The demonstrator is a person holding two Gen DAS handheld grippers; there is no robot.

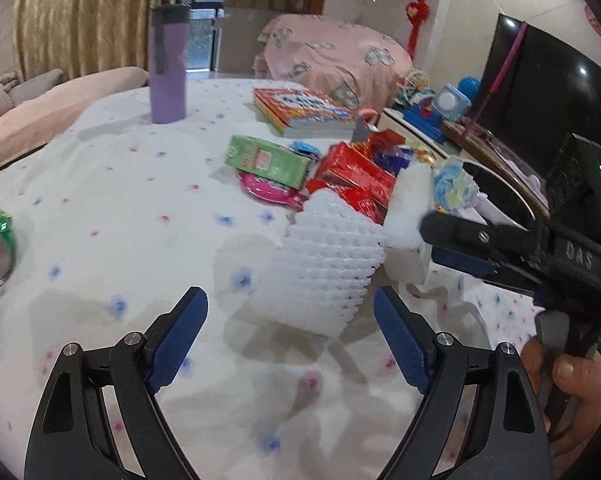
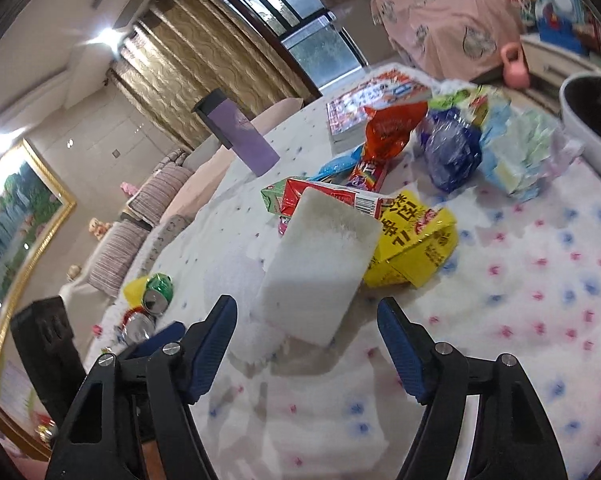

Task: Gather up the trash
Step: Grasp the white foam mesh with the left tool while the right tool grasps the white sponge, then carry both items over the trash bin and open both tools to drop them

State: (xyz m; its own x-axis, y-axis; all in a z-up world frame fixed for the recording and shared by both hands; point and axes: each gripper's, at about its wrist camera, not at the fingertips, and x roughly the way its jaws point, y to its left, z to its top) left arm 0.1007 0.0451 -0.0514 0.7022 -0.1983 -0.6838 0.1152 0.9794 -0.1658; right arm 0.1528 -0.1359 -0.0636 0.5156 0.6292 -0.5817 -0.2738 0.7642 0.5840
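Foam block: a white slab [image 2: 318,268] just ahead of the right gripper [image 2: 306,344], standing tilted on the tablecloth, its long axis running up and away from the fingers toward the red carton [image 2: 324,198] behind it; in the left wrist view its narrow edge [image 1: 410,220] faces sideways.
Foam net: a white mesh sleeve [image 1: 324,268] lying just left of the block, its long axis running from the left gripper [image 1: 290,336] back toward the pile, open end nearest the fingers.
Left gripper: spread wide, nothing between the blue pads, the net just ahead of the gap.
Right gripper: spread wide, empty; the block's lower end sits just ahead of the gap between its 2 fingers, contact unclear.
Trash pile: green carton [image 1: 270,158], pink wrapper [image 1: 266,190], yellow box [image 2: 416,240], blue bag [image 2: 452,152], orange packet [image 2: 392,128], crumpled pale paper [image 2: 520,152].
Can: a crushed green can [image 2: 158,290] near the table's left edge, well apart from the pile.
Surface: a white tablecloth [image 1: 112,200] with small pink and blue flowers.
Also on it: a purple tumbler [image 1: 168,64] upright, a thick book [image 1: 308,112] lying flat.
Bin: a dark-lined rim [image 2: 592,120] at the table's right edge.
Room: gold curtains [image 1: 84,16], window, pink-covered furniture [image 1: 332,56], a dark TV [image 1: 548,92].
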